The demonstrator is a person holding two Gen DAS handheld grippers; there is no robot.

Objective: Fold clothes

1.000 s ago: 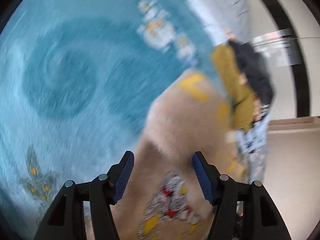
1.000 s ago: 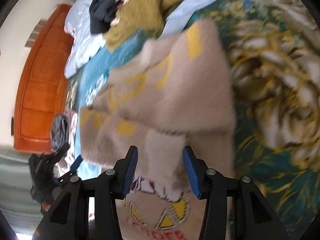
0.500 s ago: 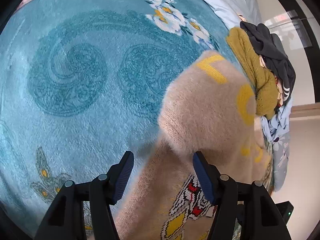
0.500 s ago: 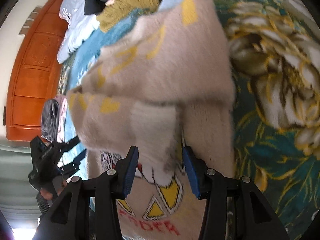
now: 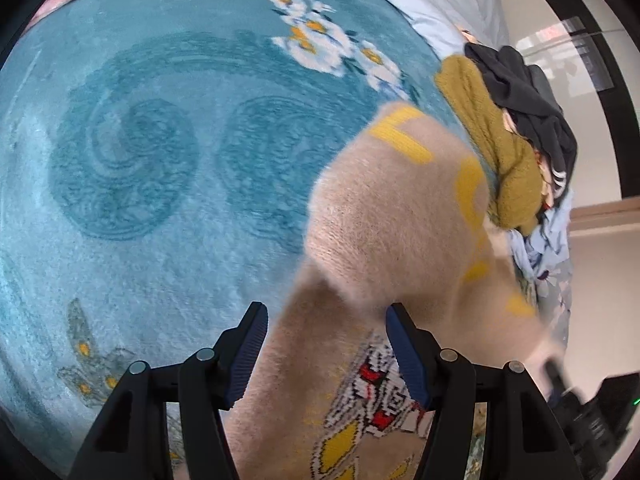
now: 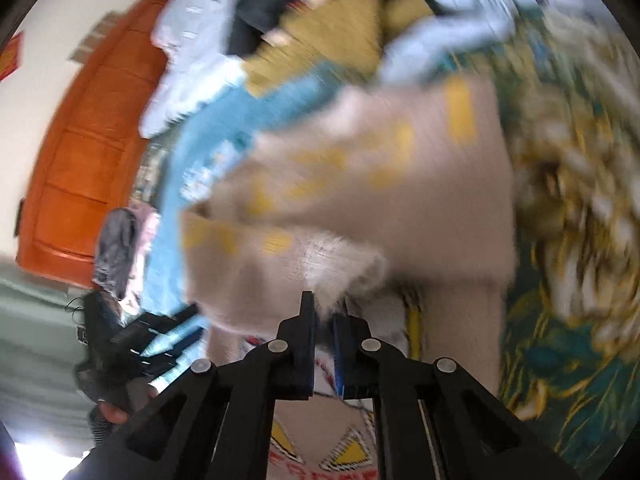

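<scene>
I see my right gripper [image 6: 324,320] with its fingers pinched together on a fuzzy fold of the beige sweater [image 6: 360,184], though that view is blurred. My left gripper [image 5: 326,344] has its fingers spread apart over the sweater's near part. The sweater lies on the teal blanket [image 5: 160,160], a heap of clothes [image 5: 512,128] at the far right.

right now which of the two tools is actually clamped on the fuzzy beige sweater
The right tool: its blue pads are nearly together, pinching the fuzzy beige sweater. The left tool stands wide open over it.
</scene>
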